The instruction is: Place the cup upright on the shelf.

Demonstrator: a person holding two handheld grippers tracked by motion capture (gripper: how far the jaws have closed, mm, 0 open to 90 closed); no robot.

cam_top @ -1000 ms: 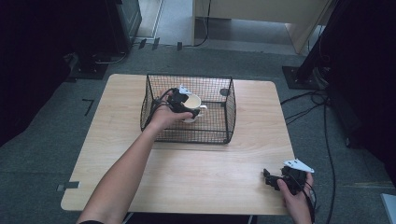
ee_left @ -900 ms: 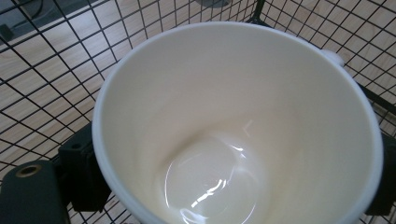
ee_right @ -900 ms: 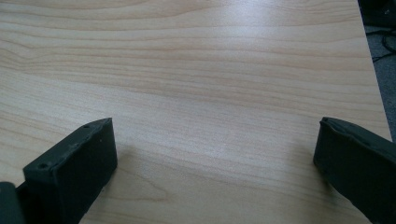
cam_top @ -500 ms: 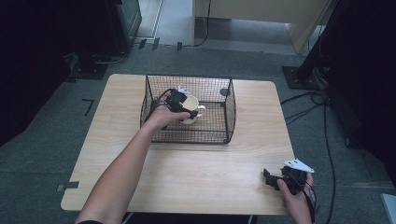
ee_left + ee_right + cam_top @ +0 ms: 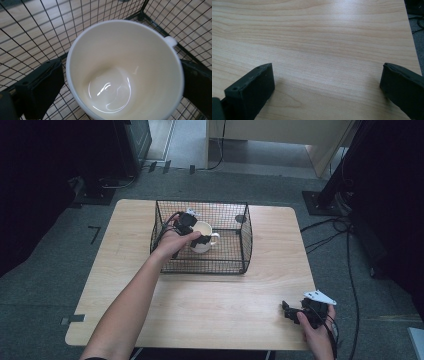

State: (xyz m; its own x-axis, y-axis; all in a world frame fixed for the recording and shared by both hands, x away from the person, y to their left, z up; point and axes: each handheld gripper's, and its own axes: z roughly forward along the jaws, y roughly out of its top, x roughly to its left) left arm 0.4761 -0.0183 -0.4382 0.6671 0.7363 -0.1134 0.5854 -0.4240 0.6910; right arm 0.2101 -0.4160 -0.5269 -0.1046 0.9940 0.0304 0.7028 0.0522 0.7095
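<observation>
A white mug [image 5: 202, 237] with its handle to the right is inside a black wire basket [image 5: 220, 268] on the far half of the wooden table [image 5: 210, 305]. My left gripper [image 5: 196, 233] reaches in over the basket's left wall and is shut on the mug. In the left gripper view the empty, glossy mug [image 5: 125, 67] sits between the two jaws, both against its wall, with basket mesh beneath it. My right gripper [image 5: 288, 311] rests at the table's near right corner, open, with only bare wood between its jaws [image 5: 327, 85].
The basket's walls enclose the mug on all sides, and a small dark disc [image 5: 240, 218] hangs on the far wall. Cables [image 5: 345, 227] trail over the floor to the right of the table. Dark equipment [image 5: 100, 150] stands beyond the far left corner.
The left hand and the mug have shifted slightly nearer and lower inside the basket. The right gripper has stayed in place.
</observation>
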